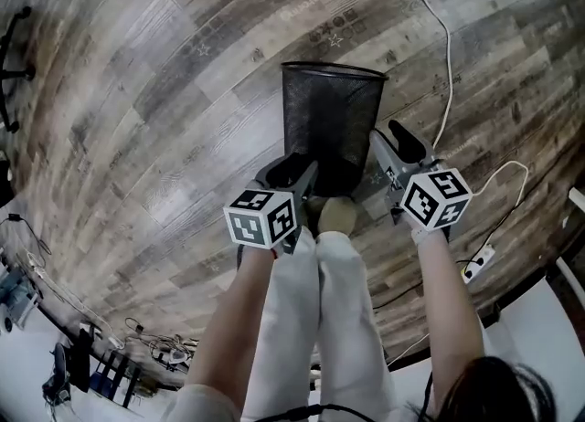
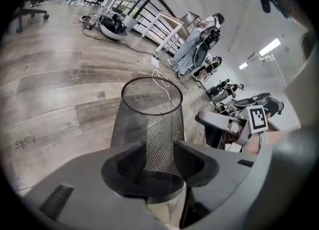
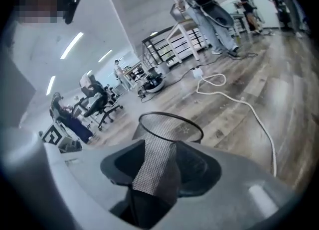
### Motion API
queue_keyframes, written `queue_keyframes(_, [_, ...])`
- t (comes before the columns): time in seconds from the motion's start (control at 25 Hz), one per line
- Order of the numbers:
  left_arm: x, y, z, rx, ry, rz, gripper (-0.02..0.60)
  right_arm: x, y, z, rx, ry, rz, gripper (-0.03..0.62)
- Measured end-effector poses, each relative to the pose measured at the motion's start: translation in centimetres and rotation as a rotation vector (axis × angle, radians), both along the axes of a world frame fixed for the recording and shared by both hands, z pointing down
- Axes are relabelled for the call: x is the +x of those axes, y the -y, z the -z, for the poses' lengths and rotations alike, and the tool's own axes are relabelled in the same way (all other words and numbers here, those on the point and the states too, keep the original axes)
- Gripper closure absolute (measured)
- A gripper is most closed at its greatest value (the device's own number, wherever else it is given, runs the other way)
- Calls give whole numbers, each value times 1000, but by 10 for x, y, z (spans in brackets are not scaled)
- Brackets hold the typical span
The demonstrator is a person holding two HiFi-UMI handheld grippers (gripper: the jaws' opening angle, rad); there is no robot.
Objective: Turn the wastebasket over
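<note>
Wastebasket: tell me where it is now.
Head view, centre: the wastebasket stands rim-up on the wood floor, between the left gripper and right gripper.

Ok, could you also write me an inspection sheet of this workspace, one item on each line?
Surface: wood-plank floor.
Job's things: black mesh wastebasket stands upright, opening up.
Clutter: equipment heap at the lower left edge of the head view.
Grippers: left gripper and right gripper are both open, one at each side of the wastebasket's lower part; whether they touch it cannot be told.
Cables: white cable lies on the floor right of the wastebasket; power strip lies nearby.
Surroundings: people, office chairs and tables further off.
</note>
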State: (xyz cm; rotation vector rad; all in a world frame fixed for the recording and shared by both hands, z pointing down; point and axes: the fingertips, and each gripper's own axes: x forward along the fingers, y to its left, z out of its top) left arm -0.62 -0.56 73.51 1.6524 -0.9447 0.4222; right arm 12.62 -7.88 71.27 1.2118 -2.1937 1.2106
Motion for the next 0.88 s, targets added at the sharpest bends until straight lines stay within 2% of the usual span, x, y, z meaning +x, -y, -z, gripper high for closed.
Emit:
queue_keyframes(0.24, [8,-12,-13,-34,19,-79,416,-29,52,0,154,-156,412,403])
queue_keyframes(0.4, [7,-14,-16,-19,-10,-75,416,-47,78,4,231,-212,607,398])
queue_keyframes(0.56, [0,-14,-17,3,-13,-60,420,-62,89,-2,158,-161,727,398])
queue_keyframes(0.72, [-12,-16,-23,17,24,-91,420,-76,78,-19,51,-136,885,411])
queue_keyframes(0.88, [-25,-13,-27,32,25,-101,420,-94,79,-20,-13,-64,941,421])
